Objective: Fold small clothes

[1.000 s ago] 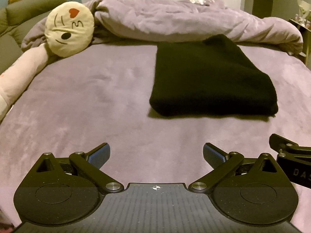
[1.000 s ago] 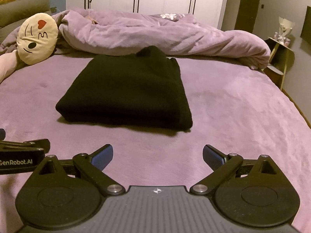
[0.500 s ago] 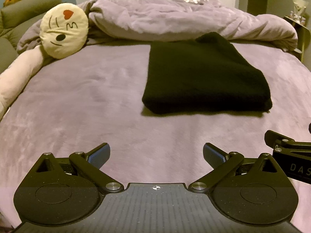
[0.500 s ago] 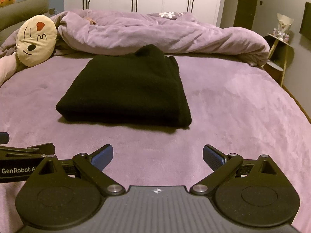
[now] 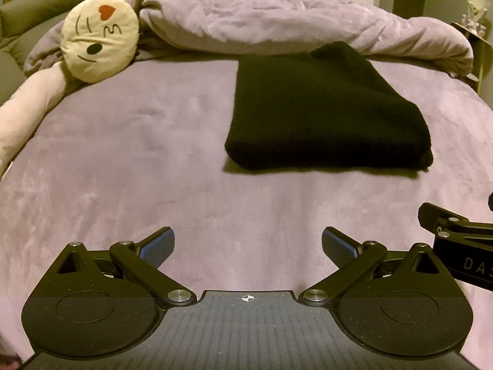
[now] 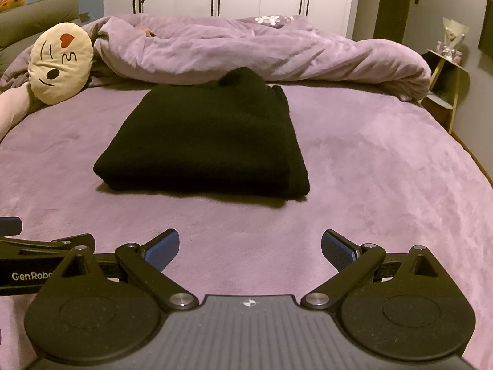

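Garment first: black garment [image 5: 326,108] lies on the purple bedspread [image 5: 138,160], already a thick squared-off bundle with a rounded fold along its near edge. It sits toward the far half of the bed, its far end just short of the rumpled duvet [image 5: 277,18]. One lump rises at that far end, seen better from my right side [image 6: 243,77]; probably a collar or hood tucked under, can't say which.

My left gripper [image 5: 248,248]: jaws spread wide, nothing between the blue pads, bare bedspread beneath. My right gripper [image 6: 250,248]: same, jaws wide apart and empty. Each tool shows at the edge of the other's view, so I hold them side by side, near the foot edge and well apart from the garment.

Reading of this: both sit back and low because nothing is left to pinch. The bundle faces me squarely, near fold running crosswise, roughly between my two lines of sight; a good place to judge the result from. I'd call the folding done or nearly so. If anything remains, it's flattening that far lump.

Off to the left, round face cushion [image 5: 100,38] leans on the duvet's end, clear of the work. Bedspread around the garment lies smooth, which likely explains folding here.
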`<state>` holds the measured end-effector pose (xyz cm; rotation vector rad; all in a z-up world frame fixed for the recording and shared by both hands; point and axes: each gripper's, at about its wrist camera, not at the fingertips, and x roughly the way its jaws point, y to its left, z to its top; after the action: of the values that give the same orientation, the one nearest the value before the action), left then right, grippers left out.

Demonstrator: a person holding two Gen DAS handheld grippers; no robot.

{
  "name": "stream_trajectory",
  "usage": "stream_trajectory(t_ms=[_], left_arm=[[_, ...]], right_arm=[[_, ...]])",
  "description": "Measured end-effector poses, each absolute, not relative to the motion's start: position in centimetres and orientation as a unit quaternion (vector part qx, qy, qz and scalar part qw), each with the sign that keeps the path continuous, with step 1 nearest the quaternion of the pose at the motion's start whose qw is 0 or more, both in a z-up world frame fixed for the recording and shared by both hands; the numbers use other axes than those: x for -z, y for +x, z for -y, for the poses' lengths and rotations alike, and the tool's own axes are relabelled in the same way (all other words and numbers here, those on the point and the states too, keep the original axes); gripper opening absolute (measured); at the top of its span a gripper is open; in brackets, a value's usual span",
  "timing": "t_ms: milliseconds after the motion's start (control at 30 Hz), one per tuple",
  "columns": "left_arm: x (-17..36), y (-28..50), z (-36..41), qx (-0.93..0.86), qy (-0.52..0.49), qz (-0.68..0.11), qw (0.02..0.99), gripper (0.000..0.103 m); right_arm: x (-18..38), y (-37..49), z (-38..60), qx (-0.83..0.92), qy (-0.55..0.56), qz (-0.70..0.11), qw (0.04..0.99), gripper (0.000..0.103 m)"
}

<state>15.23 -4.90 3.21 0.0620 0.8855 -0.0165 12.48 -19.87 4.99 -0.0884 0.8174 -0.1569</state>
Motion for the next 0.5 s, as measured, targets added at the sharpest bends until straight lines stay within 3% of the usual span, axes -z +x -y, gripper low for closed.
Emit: stream_trajectory(t_ms=[500], left_arm=[[-3.12, 15.25, 5.03, 0.011, 0.03, -0.435, 0.9, 0.103]], right_arm=[[-4.87, 12.25, 19.71, 0.075, -0.036, -0.402, 0.912, 0.099]])
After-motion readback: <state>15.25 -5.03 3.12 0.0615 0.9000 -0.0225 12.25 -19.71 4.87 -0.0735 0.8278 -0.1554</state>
